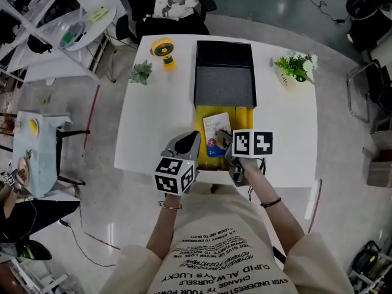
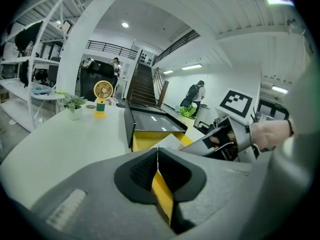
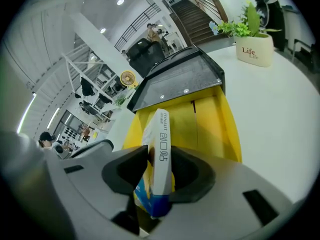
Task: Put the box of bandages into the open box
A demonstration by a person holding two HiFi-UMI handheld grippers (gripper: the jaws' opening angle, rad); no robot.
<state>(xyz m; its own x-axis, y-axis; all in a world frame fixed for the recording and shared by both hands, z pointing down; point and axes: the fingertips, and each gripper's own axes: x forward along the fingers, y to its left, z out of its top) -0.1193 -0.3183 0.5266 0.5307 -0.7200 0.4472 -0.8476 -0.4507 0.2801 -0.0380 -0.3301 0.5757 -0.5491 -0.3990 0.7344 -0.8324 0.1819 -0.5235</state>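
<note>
White counter [image 1: 153, 121] below me, with the open box [image 1: 246, 120] lying lid-back and its yellow inside showing. My left gripper [image 2: 157, 159] has its jaws clenched on the box's yellow front flap [image 2: 163, 196]. The right gripper [image 3: 159, 173] grasps the box of bandages [image 3: 161, 131] edge-up over that yellow interior. I judge this the placing step. Next I'd lower it flat inside, then release.
</note>
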